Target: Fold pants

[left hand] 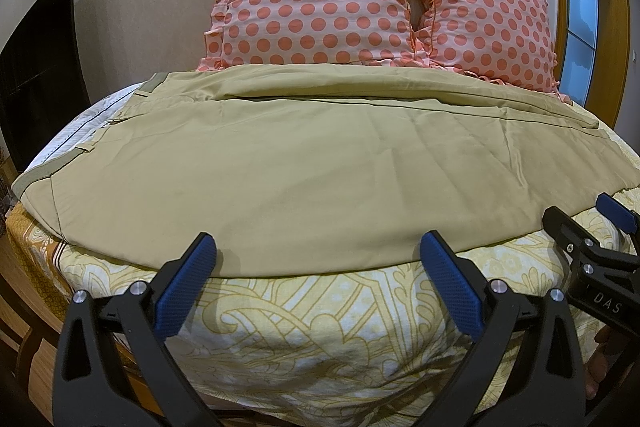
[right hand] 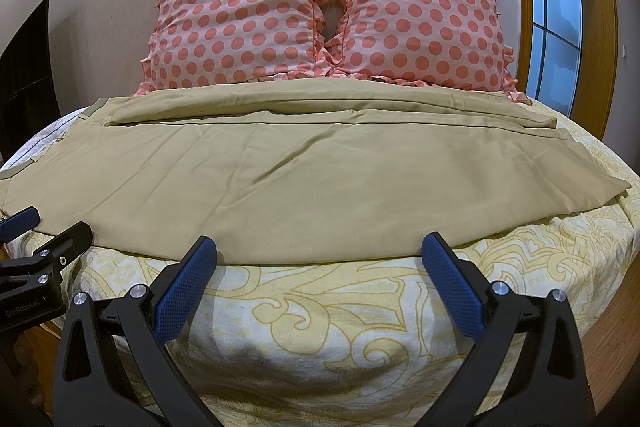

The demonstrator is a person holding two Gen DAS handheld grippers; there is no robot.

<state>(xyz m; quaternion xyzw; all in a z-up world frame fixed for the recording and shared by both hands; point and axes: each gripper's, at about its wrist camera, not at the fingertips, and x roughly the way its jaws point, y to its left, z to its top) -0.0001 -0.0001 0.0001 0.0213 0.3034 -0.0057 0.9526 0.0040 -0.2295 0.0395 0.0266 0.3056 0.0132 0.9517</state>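
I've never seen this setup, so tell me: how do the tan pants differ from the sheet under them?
The pants are plain khaki; the bed sheet is pale yellow with a swirling pattern. The pants lie flat across the bed with both legs side by side; the sheet drapes over the mattress edge. Both are creased fabric.

Black gripper (left hand: pixel 318 247) frames — blue textured pads (left hand: pixel 188 279), silver screws.

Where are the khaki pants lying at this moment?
The pants lie spread across the bed in both wrist views, waistband toward the left, just in front of the two polka-dot pillows, beyond both open grippers.
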